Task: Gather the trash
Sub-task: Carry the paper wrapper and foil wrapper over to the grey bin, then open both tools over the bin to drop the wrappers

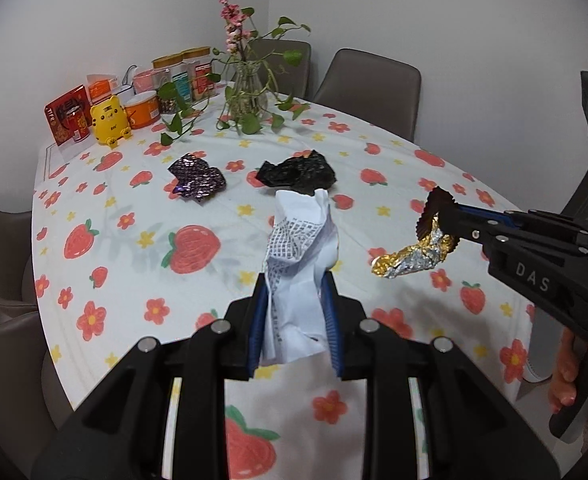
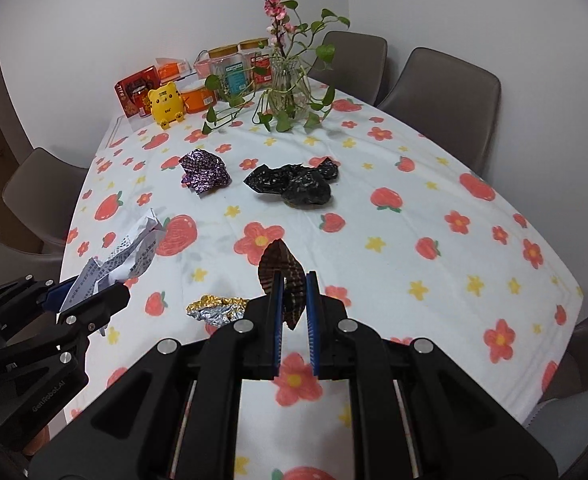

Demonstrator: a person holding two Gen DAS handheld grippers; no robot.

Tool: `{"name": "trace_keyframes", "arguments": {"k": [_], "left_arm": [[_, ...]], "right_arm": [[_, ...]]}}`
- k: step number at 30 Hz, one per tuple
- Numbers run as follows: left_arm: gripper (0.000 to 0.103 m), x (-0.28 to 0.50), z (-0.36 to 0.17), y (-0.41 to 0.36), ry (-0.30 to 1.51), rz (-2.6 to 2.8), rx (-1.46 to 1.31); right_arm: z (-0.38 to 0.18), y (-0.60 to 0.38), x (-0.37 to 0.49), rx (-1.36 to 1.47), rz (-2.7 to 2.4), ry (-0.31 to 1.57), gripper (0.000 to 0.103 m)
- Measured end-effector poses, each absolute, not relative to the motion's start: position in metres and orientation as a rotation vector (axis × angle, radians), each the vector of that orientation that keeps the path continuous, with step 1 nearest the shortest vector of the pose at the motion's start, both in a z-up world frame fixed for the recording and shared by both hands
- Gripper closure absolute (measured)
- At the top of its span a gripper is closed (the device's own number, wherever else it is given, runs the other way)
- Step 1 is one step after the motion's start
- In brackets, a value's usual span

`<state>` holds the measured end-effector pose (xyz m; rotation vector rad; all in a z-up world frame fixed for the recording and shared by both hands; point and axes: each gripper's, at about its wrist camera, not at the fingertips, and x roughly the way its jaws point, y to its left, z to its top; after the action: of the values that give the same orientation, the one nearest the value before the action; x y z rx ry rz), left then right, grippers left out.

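Left gripper (image 1: pixel 294 304) is clamped on a crumpled white printed paper receipt (image 1: pixel 300 256), held up off the strawberry-print tablecloth (image 1: pixel 394 184). Right gripper (image 2: pixel 292 300) pinches a brown pleated paper cup with gold-and-silver foil (image 2: pixel 281 276) dangling. Both look featherlight and floppy, so grab the thick crumpled part, not the loose edges.

Even, diffuse indoor light, moderately bright, source not visible. Soft faint shadows on the tablecloth (image 1: pixel 141 280) under the vase plant (image 1: pixel 249 92), none hard. No blown glare; small specular spots on the foil wrapper (image 1: pixel 410 258) and black plastic bag (image 2: pixel 294 186). Strong fisheye: 2 views both bend the table edge, dark vignette in corners. Mid-table sharp, near fingers (image 2: pixel 273 320) slightly soft. No motion blur.
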<state>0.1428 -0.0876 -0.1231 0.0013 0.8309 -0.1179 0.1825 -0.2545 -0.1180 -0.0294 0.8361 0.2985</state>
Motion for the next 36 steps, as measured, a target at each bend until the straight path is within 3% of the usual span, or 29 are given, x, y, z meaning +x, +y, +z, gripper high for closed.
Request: {"name": "trace_keyframes", "arguments": {"k": [13,27,36], "left_arm": [[0.076,0.089,-0.099,-0.244,0.808,-0.279,0.084],[0.076,0.054,-0.09,-0.515,0.79,-0.543,0.126],[0.076,0.039,-0.104,-0.654,0.823,-0.783,0.28]], "right_arm": [[-0.091,-0.417,0.082,0.038,0.165,0.788,0.093],[-0.084,-0.727,-0.017,0.115,-0.172,0.79,0.093],[-0.103,-0.835,-0.064,0.245,-0.395,0.827,0.093]]}}
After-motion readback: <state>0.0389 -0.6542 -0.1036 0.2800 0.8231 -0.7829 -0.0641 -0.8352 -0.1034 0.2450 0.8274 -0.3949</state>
